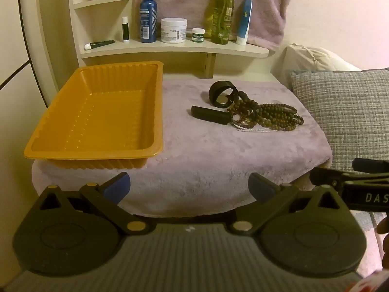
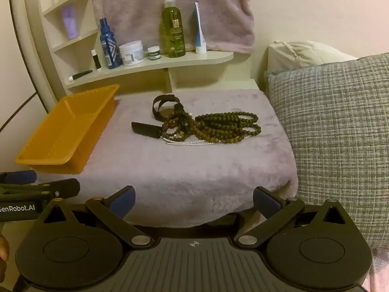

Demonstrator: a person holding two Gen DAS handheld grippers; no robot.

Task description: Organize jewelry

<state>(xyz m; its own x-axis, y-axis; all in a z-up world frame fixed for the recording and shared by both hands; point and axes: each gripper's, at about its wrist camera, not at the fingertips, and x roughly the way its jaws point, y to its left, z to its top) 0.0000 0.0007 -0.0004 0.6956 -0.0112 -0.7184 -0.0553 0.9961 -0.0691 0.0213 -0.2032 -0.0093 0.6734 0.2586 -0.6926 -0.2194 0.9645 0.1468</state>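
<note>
Both tongs are standing wide and gripping nothing: the left gripper (image 1: 189,187) and the right gripper (image 2: 194,200) are hanging at the bottom of their frames, short of the towel (image 2: 194,165). The jewelry pile (image 2: 206,124), beads with a black strap, is lying mid-frame on the towel. The yellow tray (image 1: 97,112) is sitting at left, well apart.

One orange tray (image 1: 155,92); one jewelry pile (image 2: 206,126); seven toiletry containers on the lower shelf (image 1: 243,50); two grippers.
</note>
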